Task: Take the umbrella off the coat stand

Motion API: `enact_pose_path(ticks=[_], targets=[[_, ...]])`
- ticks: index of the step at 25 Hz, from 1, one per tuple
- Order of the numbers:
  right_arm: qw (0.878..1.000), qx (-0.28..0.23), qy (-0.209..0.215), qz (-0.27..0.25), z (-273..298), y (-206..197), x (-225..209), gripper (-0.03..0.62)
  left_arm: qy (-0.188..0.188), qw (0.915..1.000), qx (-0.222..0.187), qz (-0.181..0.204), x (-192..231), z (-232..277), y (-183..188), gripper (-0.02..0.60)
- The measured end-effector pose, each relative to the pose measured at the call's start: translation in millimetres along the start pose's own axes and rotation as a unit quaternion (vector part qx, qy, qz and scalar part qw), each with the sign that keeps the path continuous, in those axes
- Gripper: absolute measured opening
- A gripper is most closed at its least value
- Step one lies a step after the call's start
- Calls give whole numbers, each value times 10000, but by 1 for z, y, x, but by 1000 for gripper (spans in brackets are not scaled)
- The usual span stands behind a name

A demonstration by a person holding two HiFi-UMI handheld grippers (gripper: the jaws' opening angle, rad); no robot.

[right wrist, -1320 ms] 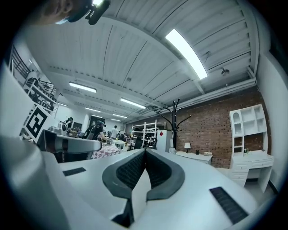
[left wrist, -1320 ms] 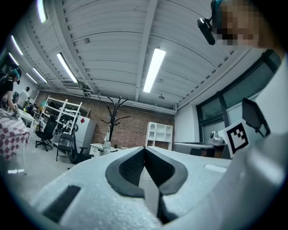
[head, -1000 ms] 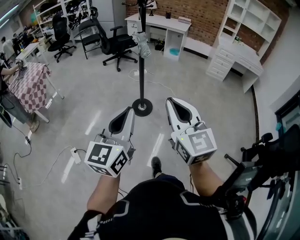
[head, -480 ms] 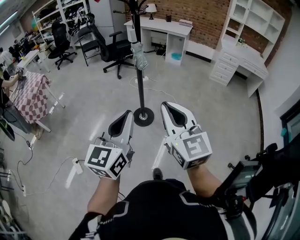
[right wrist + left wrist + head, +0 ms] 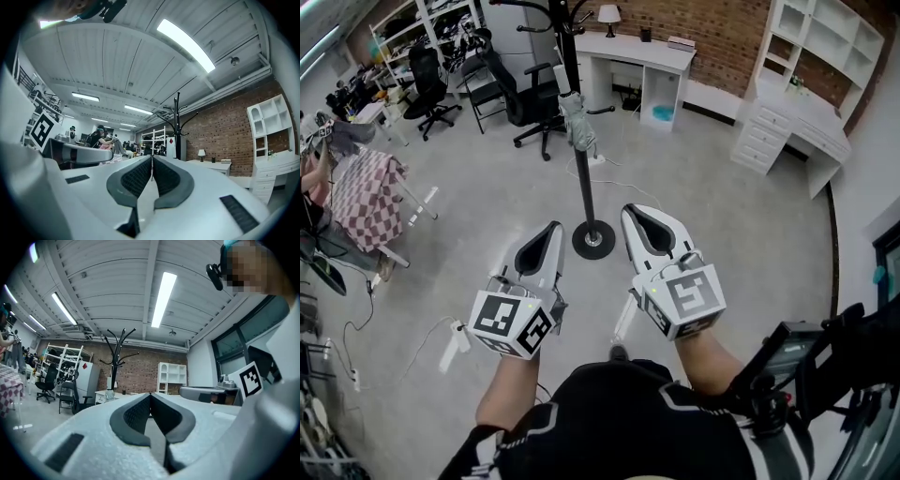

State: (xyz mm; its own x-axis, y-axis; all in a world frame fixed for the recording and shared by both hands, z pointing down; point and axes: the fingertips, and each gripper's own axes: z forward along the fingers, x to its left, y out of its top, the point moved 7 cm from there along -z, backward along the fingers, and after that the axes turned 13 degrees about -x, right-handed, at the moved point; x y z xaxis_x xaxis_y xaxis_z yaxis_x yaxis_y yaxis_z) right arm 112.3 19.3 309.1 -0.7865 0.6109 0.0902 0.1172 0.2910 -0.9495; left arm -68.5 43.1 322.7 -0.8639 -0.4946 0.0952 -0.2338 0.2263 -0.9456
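The umbrella is folded up, grey, and hanging partway up the pole of the coat stand. The head view is too small to show what it's hooked on. The stand is sitting on bare floor on a small round base, with a white desk well behind it.

The person is standing back from it, so nothing is touching the umbrella yet. Both tongs are pointing level toward the stand. The left gripper is fully closed with its pads pressing together and nothing between them; its own view is showing the same thing. The right gripper is closed and empty too, pads meeting along a thin seam. The stand's hooks are poking up past the jaw tips there.

As for what could go sideways: the base is looking pretty small for such a tall pole, so yanking the umbrella out to the side instead of lifting it off could probably rock or tip the whole stand. The jaws also need opening before reaching in, or they'll just be shoving the umbrella around. A pinch on loose fabric rather than the solid part could slip and drop it.
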Motion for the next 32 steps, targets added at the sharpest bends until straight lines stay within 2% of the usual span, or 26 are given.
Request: enact_pose_path(ticks=[7, 12, 18, 22, 32], targets=[[9998, -141, 29, 126, 10, -4, -37, 0, 205, 9997, 89, 6, 1, 31, -9, 7], [9996, -195, 147, 160, 21, -5, -55, 0, 213, 9998, -27, 32, -4, 49, -10, 7], [9994, -201, 255, 95, 39, -4, -68, 0, 470, 9988, -125, 112, -2, 60, -7, 7], [9994, -102, 260, 198, 49, -10, -72, 0, 476, 9986, -95, 214, 0, 60, -8, 7], [10000, -26, 56, 63, 83, -22, -77, 0, 325, 9994, -44, 78, 39, 92, -15, 8]])
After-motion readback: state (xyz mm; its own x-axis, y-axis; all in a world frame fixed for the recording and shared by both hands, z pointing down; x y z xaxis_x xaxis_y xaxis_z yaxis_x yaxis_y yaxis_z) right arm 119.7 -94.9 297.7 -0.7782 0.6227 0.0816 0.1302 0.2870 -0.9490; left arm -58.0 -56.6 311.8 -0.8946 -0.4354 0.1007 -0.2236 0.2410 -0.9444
